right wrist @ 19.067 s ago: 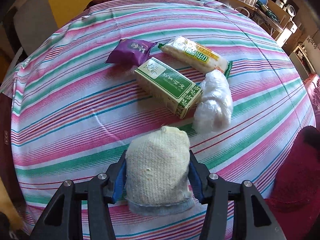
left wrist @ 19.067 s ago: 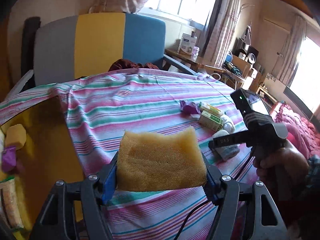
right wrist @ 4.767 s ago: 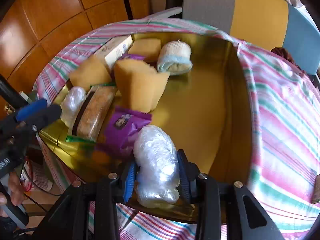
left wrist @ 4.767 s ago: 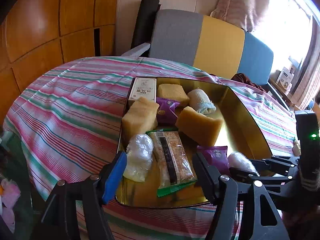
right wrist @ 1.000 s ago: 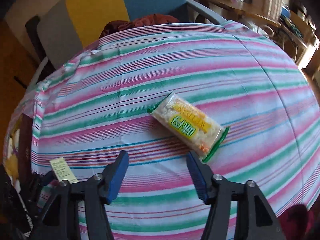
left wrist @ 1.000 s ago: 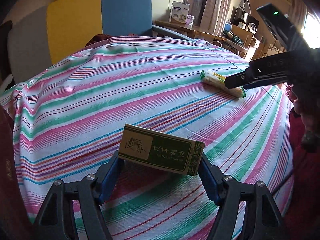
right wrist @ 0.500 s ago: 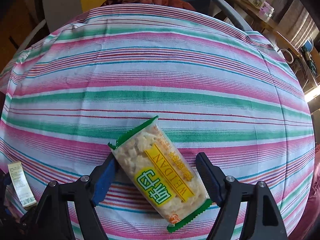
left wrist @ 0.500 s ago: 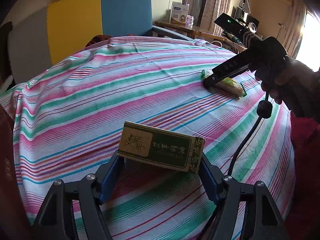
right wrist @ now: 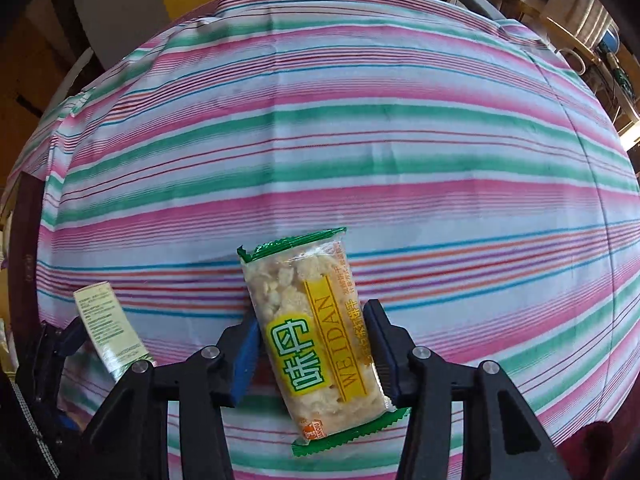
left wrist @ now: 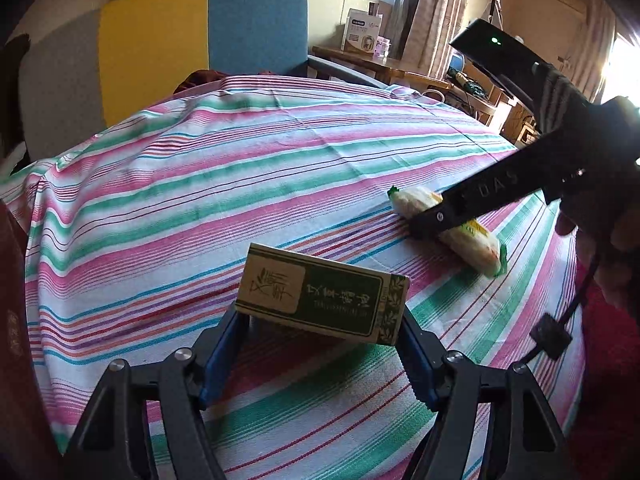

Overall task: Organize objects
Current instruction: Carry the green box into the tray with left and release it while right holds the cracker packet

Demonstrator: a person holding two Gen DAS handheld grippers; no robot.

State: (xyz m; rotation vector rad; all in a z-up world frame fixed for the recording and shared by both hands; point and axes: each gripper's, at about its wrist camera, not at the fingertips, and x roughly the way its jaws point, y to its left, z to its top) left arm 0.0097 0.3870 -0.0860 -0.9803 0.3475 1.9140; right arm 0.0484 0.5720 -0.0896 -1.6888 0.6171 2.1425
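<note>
My left gripper (left wrist: 320, 356) is shut on a green and cream carton (left wrist: 320, 294), held across the fingers just above the striped tablecloth (left wrist: 224, 184). The carton also shows at the left of the right wrist view (right wrist: 106, 332). My right gripper (right wrist: 312, 344) straddles a clear cracker packet with green ends and a yellow label (right wrist: 316, 332) that lies on the cloth. Its pads stand close on both sides; firm contact is not clear. In the left wrist view the right gripper (left wrist: 436, 220) sits over the packet (left wrist: 476, 240).
A grey, yellow and blue chair back (left wrist: 160, 52) stands behind the table. A wooden side table with a white box (left wrist: 360, 36) is at the back right. A dark red edge (right wrist: 24, 248) shows at the far left.
My right gripper has come down and forward over the cracker packet, which now lies between its fingers. My left gripper keeps holding the carton, nearly still.
</note>
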